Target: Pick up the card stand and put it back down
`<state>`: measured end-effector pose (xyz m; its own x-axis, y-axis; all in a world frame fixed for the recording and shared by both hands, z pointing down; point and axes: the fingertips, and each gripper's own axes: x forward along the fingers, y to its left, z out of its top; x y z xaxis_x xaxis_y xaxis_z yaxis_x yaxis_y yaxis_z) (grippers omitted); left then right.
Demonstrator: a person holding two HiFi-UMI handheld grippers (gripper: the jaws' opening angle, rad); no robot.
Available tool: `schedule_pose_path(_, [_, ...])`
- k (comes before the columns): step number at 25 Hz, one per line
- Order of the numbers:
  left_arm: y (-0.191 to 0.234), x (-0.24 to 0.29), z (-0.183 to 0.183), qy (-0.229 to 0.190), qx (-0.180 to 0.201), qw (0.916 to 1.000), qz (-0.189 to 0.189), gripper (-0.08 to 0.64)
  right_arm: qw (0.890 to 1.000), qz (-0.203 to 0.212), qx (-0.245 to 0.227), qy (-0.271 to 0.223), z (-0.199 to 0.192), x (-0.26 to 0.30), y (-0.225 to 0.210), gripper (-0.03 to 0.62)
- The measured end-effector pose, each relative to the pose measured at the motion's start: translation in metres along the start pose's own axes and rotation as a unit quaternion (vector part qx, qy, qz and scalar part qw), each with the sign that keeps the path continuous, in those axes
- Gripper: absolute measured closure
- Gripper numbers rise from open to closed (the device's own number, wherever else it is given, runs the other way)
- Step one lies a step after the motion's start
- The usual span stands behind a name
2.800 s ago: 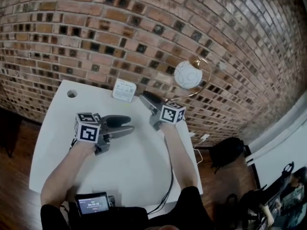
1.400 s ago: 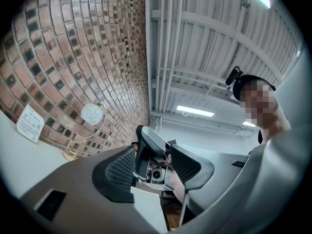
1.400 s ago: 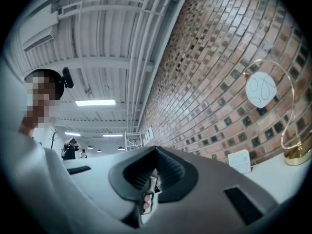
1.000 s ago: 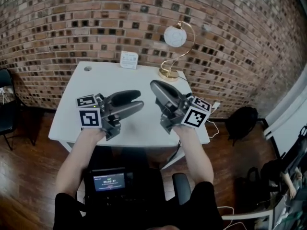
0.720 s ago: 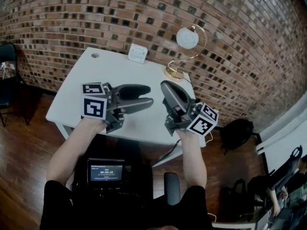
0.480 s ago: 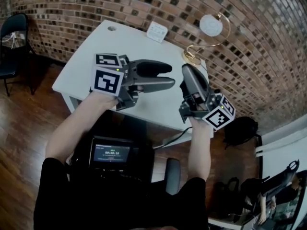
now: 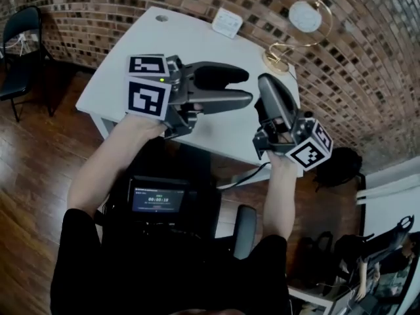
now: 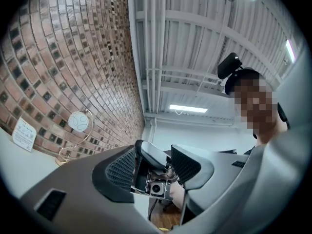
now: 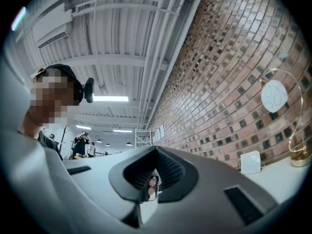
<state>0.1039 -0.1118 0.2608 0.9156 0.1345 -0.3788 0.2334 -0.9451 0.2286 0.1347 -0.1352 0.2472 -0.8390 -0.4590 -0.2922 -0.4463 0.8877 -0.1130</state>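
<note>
The card stand [image 7: 305,16], a gold wire loop with a round white card, stands on its gold base at the far right of the white table [image 7: 131,64]. It also shows in the left gripper view [image 8: 78,123] and the right gripper view [image 9: 274,95]. Both grippers hang in the air over the table's near edge, well short of the stand. My left gripper [image 7: 249,87] is open and holds nothing; through its gap [image 8: 153,162] I see only the right gripper beyond. My right gripper [image 7: 264,81] is shut and empty, with its pads together [image 9: 155,172].
A small white box [image 7: 228,22] leans at the brick wall, left of the stand. The table has a cable hole [image 7: 161,18]. A screen device [image 7: 157,199] sits at the person's chest. A black chair [image 7: 20,28] stands at the left and a dark bag [image 7: 338,166] at the right on the wooden floor.
Both grippers have come back from over the table towards the person and now sit at its near edge. The head view has tilted, so the table sits higher in the picture.
</note>
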Motion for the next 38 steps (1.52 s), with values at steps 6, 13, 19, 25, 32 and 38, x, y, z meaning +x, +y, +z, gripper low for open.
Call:
schedule_pose_path(6, [-0.011, 0.002, -0.003, 0.006, 0.001, 0.9999, -0.012, 0.339, 1.0, 0.003, -0.013, -0.001, 0.002, -0.002, 0.016, 0.583])
schedule_pose_path(13, [-0.026, 0.006, -0.014, 0.011, 0.006, 0.9991, -0.04, 0.339, 0.999, -0.008, -0.037, 0.001, -0.001, -0.011, 0.032, 0.583])
schedule_pose_path(19, [-0.027, 0.008, -0.016, 0.007, 0.003, 0.9986, -0.053, 0.339, 0.998, -0.03, -0.048, 0.004, -0.001, -0.02, 0.032, 0.583])
schedule_pose_path(25, [-0.034, 0.017, -0.021, 0.014, 0.002, 0.998, -0.062, 0.339, 0.998, -0.031, -0.055, -0.001, 0.008, -0.029, 0.04, 0.583])
schedule_pose_path(32, [-0.044, 0.025, -0.027, 0.028, 0.017, 0.9973, -0.065, 0.339, 0.998, -0.023, -0.065, -0.008, 0.007, -0.034, 0.049, 0.583])
schedule_pose_path(38, [-0.048, 0.023, -0.027, 0.032, 0.028, 0.9971, -0.063, 0.339, 0.997, -0.02, -0.073, -0.004, 0.006, -0.031, 0.051, 0.583])
